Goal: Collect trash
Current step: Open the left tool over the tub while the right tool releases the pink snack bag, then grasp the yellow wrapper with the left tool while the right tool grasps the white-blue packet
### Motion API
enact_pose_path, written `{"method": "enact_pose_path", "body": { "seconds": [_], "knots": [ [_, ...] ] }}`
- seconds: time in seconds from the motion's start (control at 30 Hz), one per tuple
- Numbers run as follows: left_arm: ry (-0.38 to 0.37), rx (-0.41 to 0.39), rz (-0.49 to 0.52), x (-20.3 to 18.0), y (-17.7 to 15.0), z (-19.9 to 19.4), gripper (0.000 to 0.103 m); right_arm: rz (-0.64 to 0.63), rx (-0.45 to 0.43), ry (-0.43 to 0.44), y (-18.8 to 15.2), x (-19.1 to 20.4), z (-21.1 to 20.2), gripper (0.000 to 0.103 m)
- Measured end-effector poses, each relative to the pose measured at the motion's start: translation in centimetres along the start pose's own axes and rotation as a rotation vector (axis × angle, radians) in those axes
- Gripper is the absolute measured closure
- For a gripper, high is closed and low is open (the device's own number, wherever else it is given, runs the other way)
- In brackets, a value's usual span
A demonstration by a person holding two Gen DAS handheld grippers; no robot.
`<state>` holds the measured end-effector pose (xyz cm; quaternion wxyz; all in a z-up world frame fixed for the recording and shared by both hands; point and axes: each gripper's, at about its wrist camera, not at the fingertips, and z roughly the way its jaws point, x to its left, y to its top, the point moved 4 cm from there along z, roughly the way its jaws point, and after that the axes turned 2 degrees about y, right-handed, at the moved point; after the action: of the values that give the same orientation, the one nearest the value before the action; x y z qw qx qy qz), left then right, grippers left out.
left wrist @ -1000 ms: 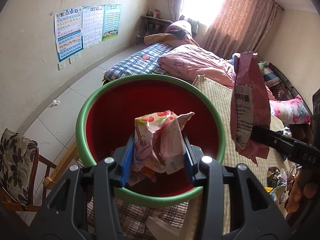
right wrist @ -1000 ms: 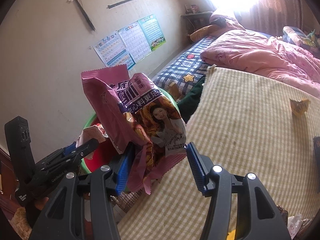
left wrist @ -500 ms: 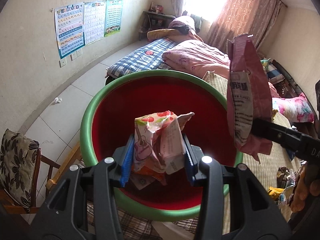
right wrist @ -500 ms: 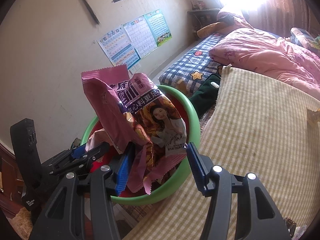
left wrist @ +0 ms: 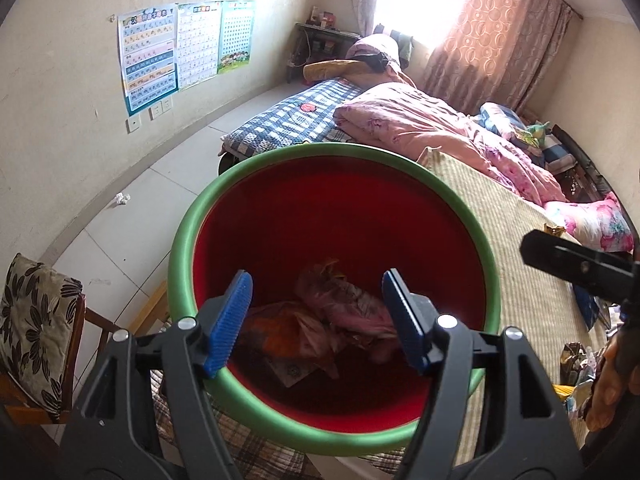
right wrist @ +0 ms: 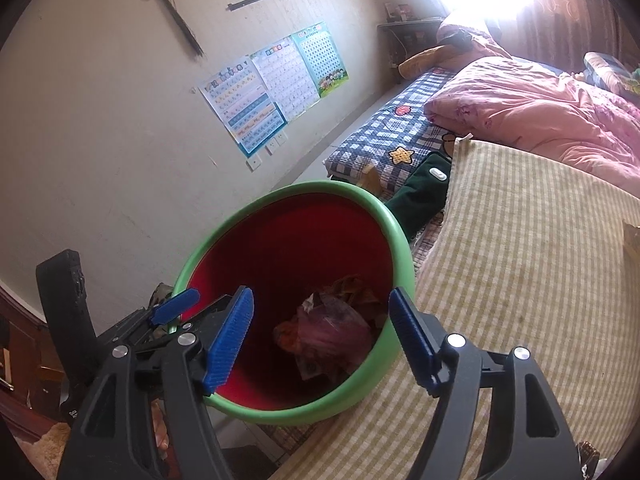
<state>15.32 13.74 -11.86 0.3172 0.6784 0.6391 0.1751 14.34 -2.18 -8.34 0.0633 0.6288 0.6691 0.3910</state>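
The bin [left wrist: 192, 240] has a green rim and a red inside, and it stands beside the bed, touching the striped mat [right wrist: 520, 260]. At its bottom lie crumpled wrappers [left wrist: 340, 312]: a pink bag on top, an orange piece to its left and a printed paper below. In the right wrist view the same wrappers [right wrist: 332, 332] show in a heap.

The left gripper [left wrist: 320, 320] hangs over the bin with its jaws wide apart and nothing between them. The right gripper [right wrist: 320, 336] is also wide and empty, above the bin's near edge.

The bin's base is hidden by its own wall. The print on the wrappers is too dark to read. On the mat's far edge a small yellow scrap [left wrist: 554, 231] is half cut off.
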Motion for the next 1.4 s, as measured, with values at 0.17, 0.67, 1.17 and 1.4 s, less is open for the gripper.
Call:
{"method": "enact_pose_path", "body": {
  "seconds": [0.17,0.67,1.17,1.4],
  "knots": [
    [-0.003,-0.010,-0.004,-0.8,-0.1,-0.6,0.038,0.005,-0.041,-0.007,-0.2,-0.7,-2.2,0.027],
    [-0.125,0.008,0.079,-11.5,-3.5,-2.9,0.037,0.078,-0.068,-0.146,-5.7,-11.2,-12.2,0.021],
    [-0.276,0.244,0.241,-23.2,-12.2,-1.8,0.034,0.038,0.102,-0.160,-11.3,-16.9,-14.8,0.021],
    [-0.265,0.292,0.171,-22.6,-14.3,-0.9,0.077,-0.040,0.163,-0.110,-12.3,-15.7,-13.8,0.021]
  ]
}}
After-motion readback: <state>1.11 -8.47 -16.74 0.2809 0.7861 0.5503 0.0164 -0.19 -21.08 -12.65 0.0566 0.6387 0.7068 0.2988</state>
